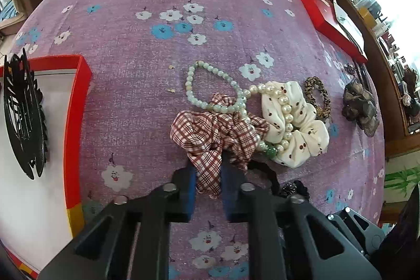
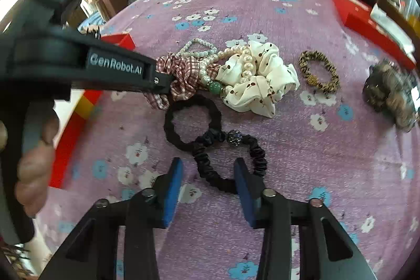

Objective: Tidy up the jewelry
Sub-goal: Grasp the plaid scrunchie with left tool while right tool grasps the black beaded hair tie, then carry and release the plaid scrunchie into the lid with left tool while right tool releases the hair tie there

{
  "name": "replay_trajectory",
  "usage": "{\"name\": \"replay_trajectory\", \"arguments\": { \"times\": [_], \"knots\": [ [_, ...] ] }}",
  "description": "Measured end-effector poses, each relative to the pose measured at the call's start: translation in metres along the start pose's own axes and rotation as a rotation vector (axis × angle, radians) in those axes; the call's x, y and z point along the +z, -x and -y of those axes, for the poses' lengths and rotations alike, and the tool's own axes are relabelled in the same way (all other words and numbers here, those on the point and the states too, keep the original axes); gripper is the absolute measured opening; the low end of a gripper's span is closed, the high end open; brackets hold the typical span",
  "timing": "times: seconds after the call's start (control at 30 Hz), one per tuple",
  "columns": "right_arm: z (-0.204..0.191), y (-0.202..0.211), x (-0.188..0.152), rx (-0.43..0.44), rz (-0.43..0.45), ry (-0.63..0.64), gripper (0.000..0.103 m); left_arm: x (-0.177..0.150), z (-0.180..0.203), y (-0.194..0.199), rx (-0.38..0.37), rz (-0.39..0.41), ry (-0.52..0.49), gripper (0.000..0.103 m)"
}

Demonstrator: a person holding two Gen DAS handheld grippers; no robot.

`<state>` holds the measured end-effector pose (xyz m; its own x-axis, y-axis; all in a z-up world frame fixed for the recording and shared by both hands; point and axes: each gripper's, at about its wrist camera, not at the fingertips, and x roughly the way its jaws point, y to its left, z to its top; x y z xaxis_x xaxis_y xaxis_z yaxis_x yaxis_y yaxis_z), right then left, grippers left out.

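My left gripper [image 1: 208,181] pinches the plaid scrunchie [image 1: 210,133] at lower centre of its view — the pick-up step, I judge. A green bracelet [image 1: 214,88] and pearls [image 1: 284,109] lie across it, so lifting calls for care. The red tray [image 1: 76,106] waits at left. My right gripper [image 2: 208,185] hangs open over a black scrunchie [image 2: 231,162]. Surface: purple floral cloth [image 1: 147,64]; cluttered room behind.
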<state>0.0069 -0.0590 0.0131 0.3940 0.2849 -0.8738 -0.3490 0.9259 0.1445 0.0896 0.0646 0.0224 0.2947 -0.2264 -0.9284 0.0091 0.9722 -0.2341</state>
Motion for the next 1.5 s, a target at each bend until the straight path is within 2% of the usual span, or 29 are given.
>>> {"name": "replay_trajectory", "arguments": {
  "times": [0.03, 0.1, 0.2, 0.43, 0.63, 0.77, 0.9, 1.17, 1.27, 1.5],
  "knots": [
    [-0.001, 0.0, 0.0, -0.025, 0.002, 0.013, 0.028, 0.0, 0.003, 0.002, 0.014, 0.007, -0.011, 0.011],
    [0.001, 0.0, 0.0, -0.05, 0.0, 0.017, 0.01, -0.002, 0.009, 0.008, 0.033, 0.025, -0.033, 0.01],
    [0.013, 0.004, 0.001, -0.03, -0.01, -0.045, 0.009, -0.007, 0.016, 0.027, 0.018, 0.057, -0.05, 0.01],
    [0.028, 0.033, -0.007, 0.017, 0.03, -0.129, 0.009, -0.027, 0.014, 0.075, -0.028, 0.109, -0.034, 0.01],
    [0.042, 0.058, -0.017, 0.074, 0.05, -0.229, 0.009, -0.051, 0.01, 0.118, -0.015, 0.181, -0.033, 0.01],
    [0.046, 0.073, -0.027, 0.12, 0.057, -0.28, 0.009, -0.068, 0.001, 0.141, 0.026, 0.222, -0.026, 0.01],
    [0.047, 0.082, -0.032, 0.176, 0.061, -0.315, 0.009, -0.083, -0.017, 0.157, 0.06, 0.25, 0.006, 0.01],
    [0.033, 0.088, -0.031, 0.383, 0.069, -0.375, 0.009, -0.116, -0.072, 0.179, 0.124, 0.251, 0.131, 0.01],
    [0.021, 0.087, -0.027, 0.42, 0.059, -0.38, 0.01, -0.123, -0.089, 0.185, 0.137, 0.252, 0.156, 0.01],
    [-0.024, 0.089, -0.006, 0.416, 0.06, -0.329, 0.01, -0.125, -0.14, 0.199, 0.148, 0.26, 0.181, 0.011]
  ]
}}
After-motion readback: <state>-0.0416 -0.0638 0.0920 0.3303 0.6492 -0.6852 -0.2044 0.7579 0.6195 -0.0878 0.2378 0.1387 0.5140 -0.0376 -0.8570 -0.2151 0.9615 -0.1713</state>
